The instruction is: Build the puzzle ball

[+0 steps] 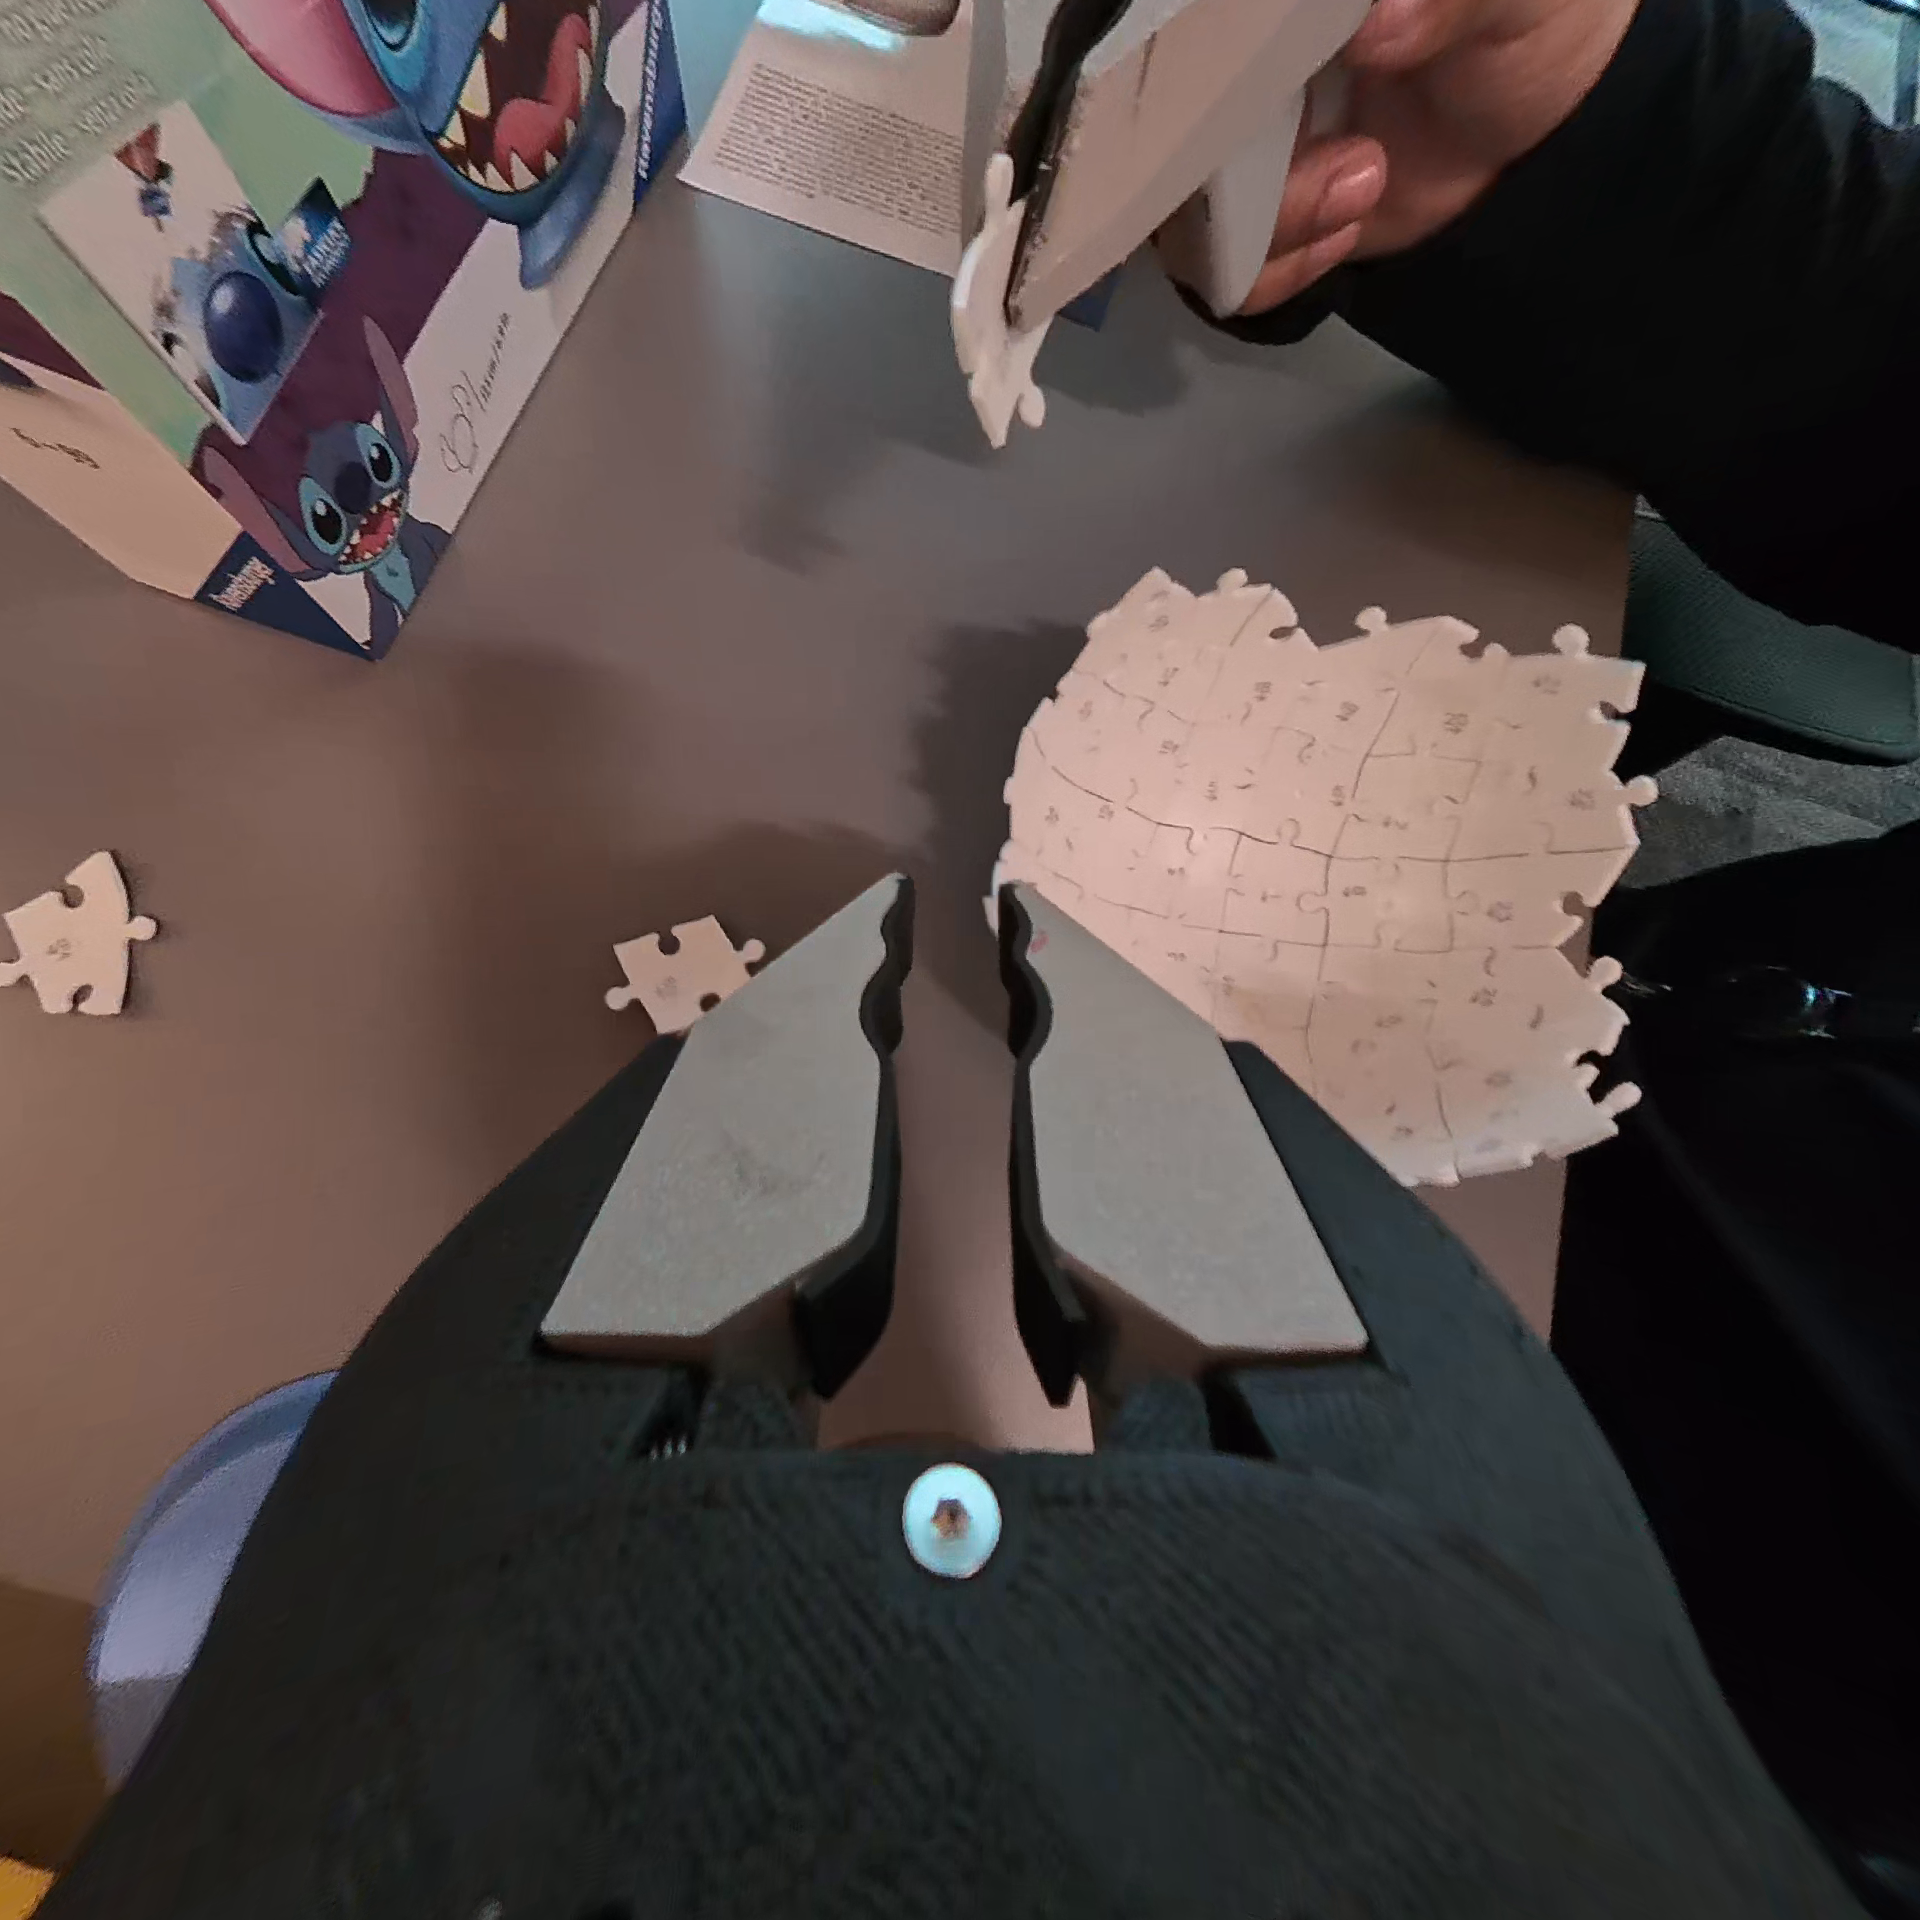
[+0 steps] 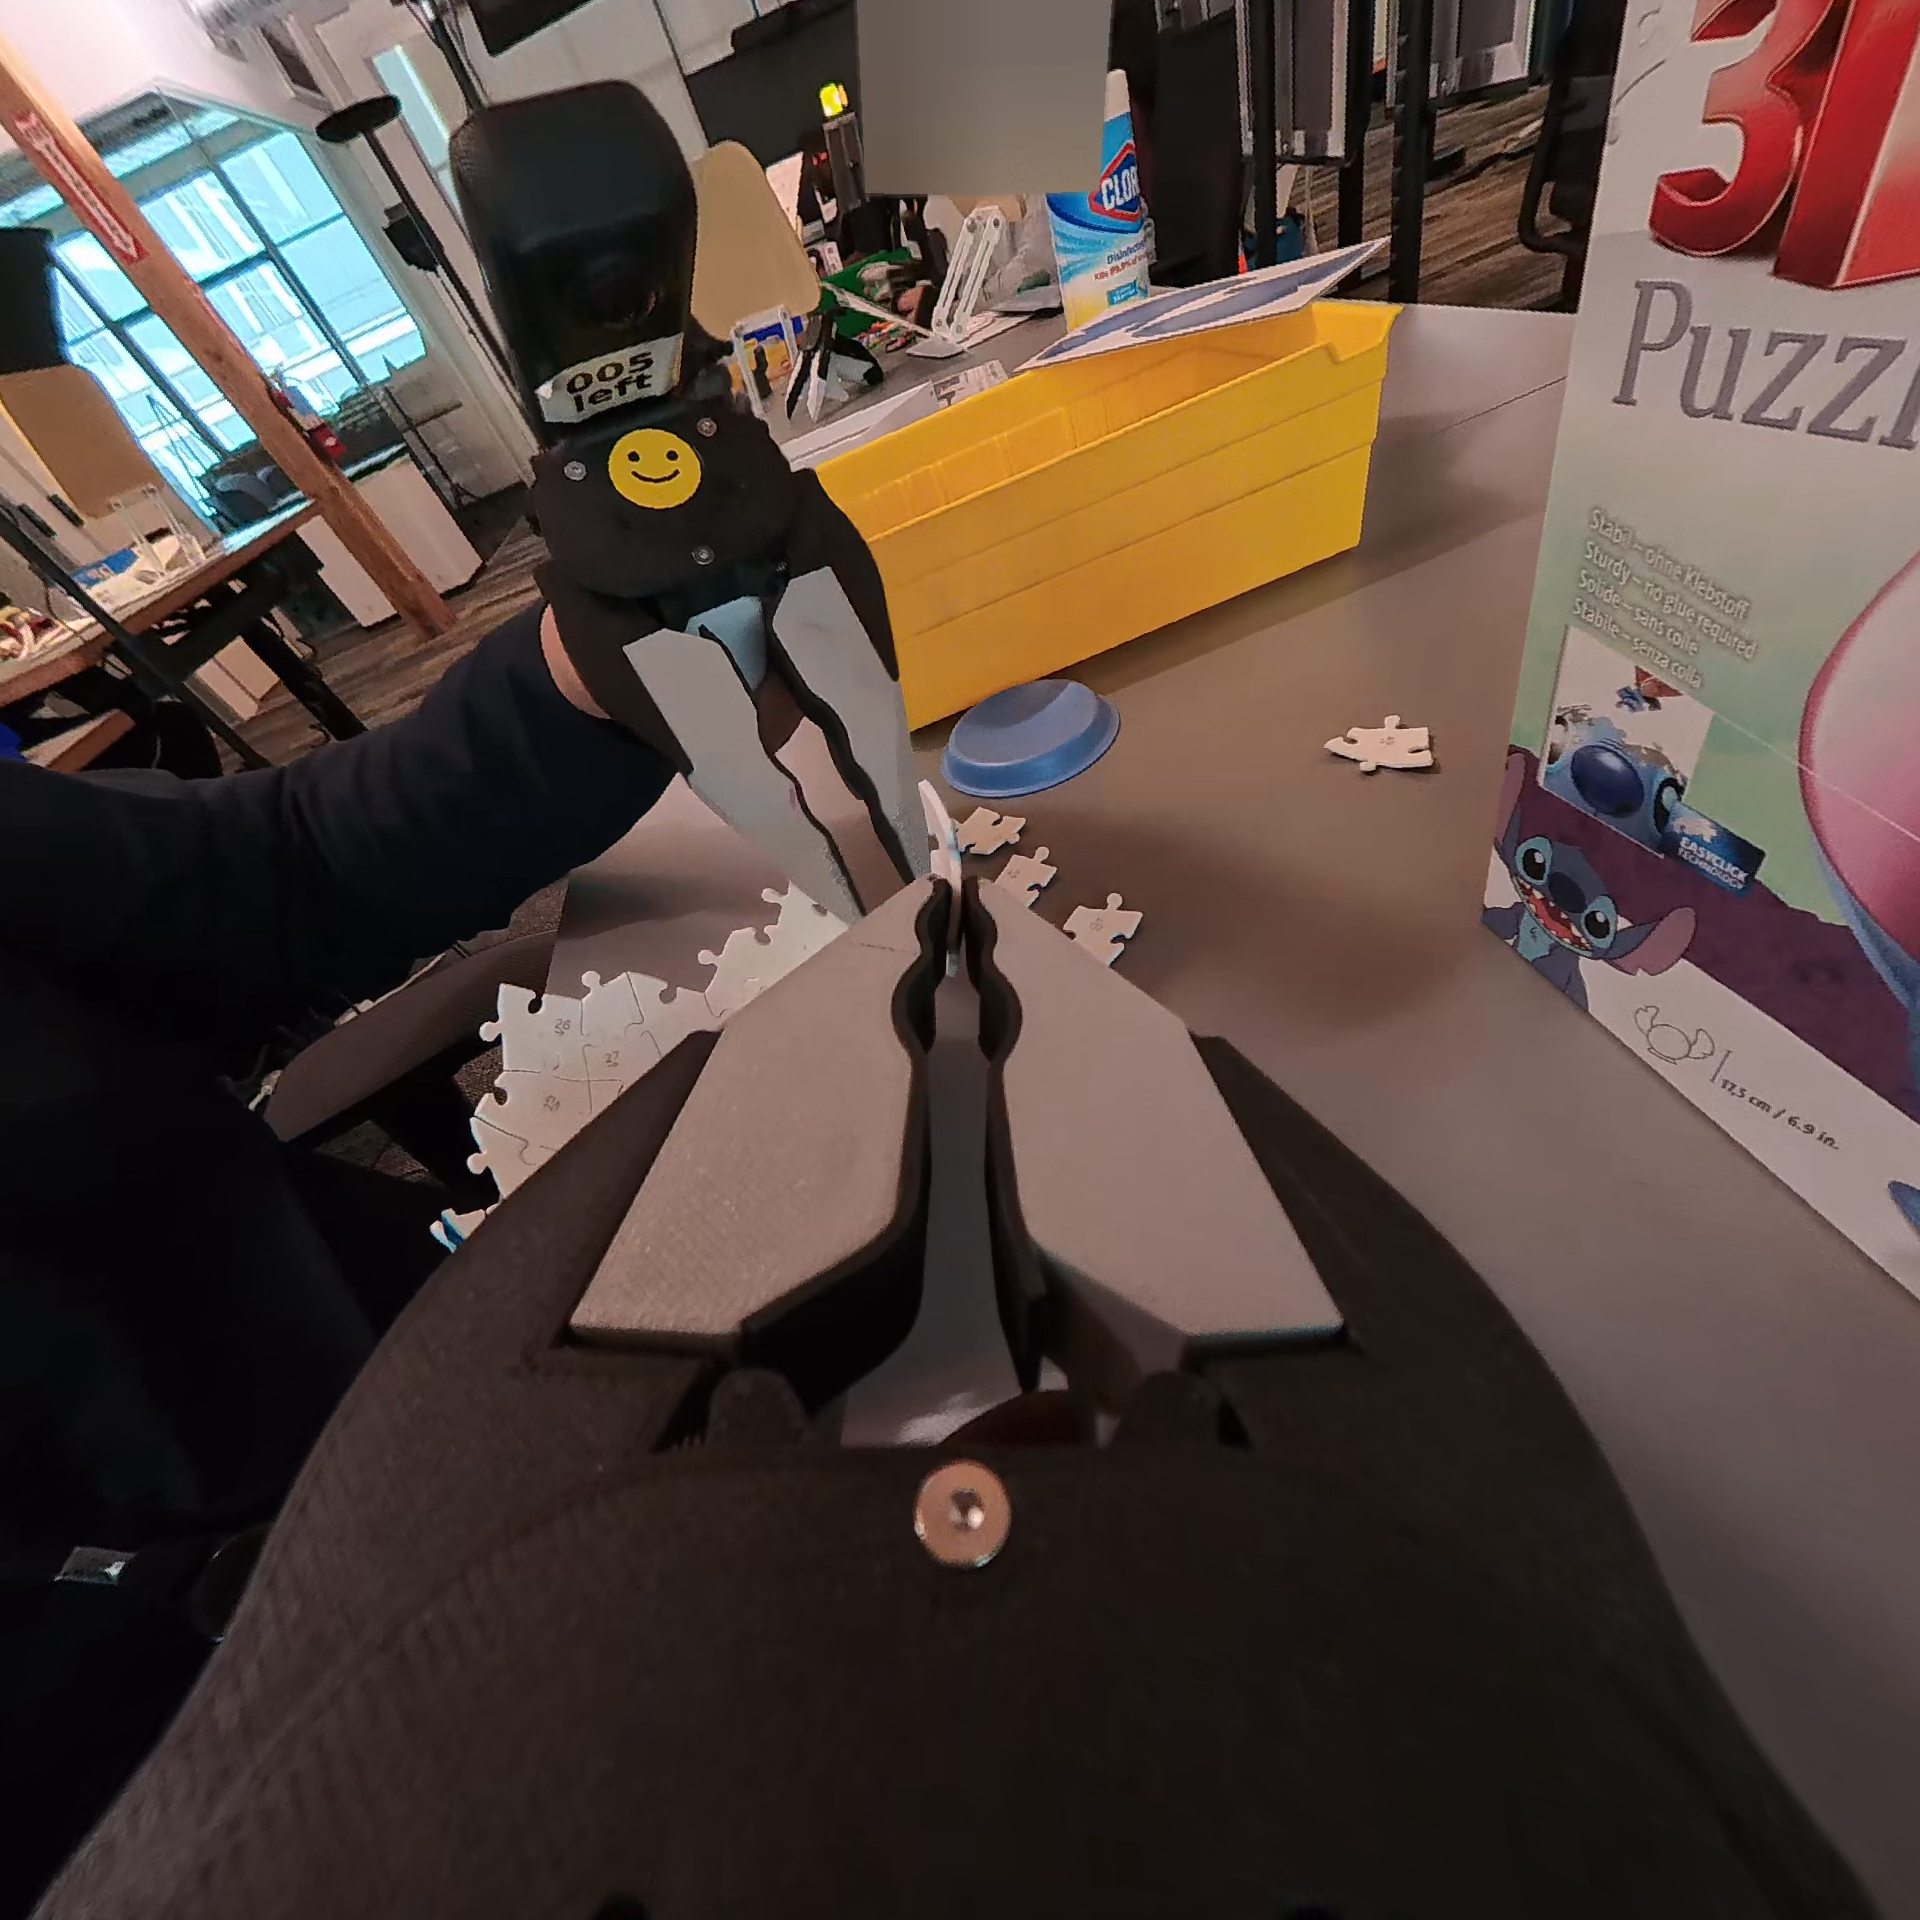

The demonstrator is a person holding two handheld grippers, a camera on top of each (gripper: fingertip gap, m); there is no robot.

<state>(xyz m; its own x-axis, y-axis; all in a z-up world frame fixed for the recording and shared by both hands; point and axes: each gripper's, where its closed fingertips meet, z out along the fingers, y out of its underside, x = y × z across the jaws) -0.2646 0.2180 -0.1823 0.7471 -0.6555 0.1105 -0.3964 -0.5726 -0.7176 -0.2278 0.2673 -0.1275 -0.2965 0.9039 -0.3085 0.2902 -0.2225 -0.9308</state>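
Left gripper: your left gripper (image 1: 954,914) hangs over the grey table (image 1: 665,727) with a clear gap between its jaws; it grips nothing; its tips sit at the near edge of the assembled shell.
Right gripper: your right gripper (image 2: 958,896) is clenched on a single white puzzle piece (image 1: 992,312); from the left wrist view the piece hangs below the fingertips, raised off the table; a bare hand (image 1: 1455,135) holds that tool.
Puzzle ball: the curved, part-built shell (image 1: 1340,873) lies white side up near the table's edge, just right of the left fingers; its rim is jagged with open tabs.
Loose pieces: one piece (image 1: 675,971) lies just left of the left fingers and is partly hidden by them; another (image 1: 73,935) lies well apart, farther left; from the right wrist view a few more (image 2: 1039,873) lie clustered past the tips, and one (image 2: 1382,744) lies alone near the box.
Box: the printed puzzle box (image 1: 312,343) stands beyond the pieces.
Farther out: a blue round stand (image 2: 1031,736) rests beside a yellow bin (image 2: 1122,499); a printed sheet (image 1: 852,145) lies behind the held piece.
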